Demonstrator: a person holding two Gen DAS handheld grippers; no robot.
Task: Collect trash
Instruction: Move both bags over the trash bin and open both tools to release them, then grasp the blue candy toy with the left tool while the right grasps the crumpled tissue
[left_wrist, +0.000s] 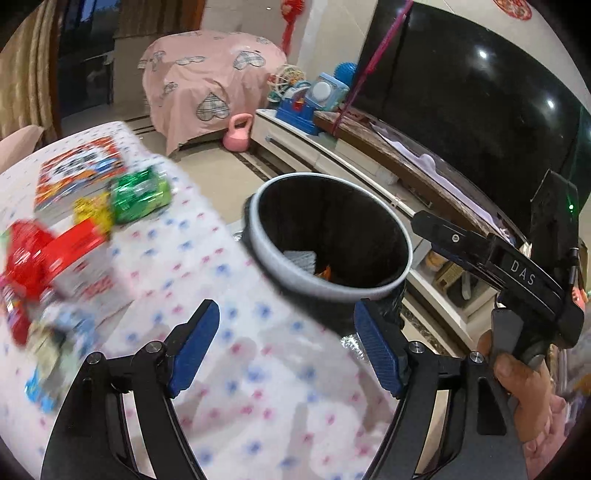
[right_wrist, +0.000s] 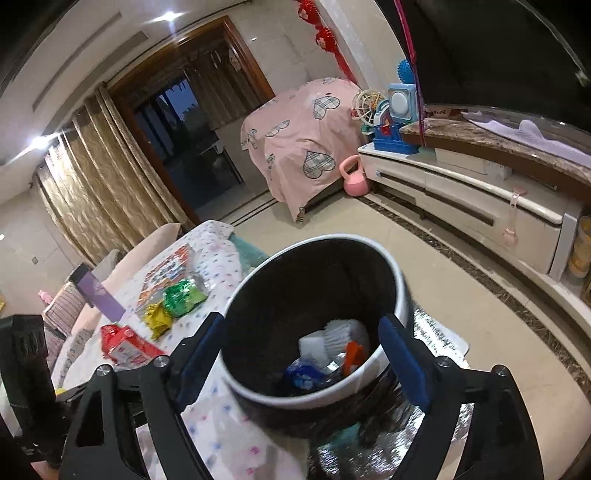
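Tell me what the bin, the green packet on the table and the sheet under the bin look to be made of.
The bin looks like plastic: a smooth pale rim, with a black liner, probably thin film, inside. The green packet seems to be shiny foil or metallised plastic, crinkled and glinting. The sheet under the bin looks like silver reflective foil, wrinkled with bright highlights; its backing cannot be told.
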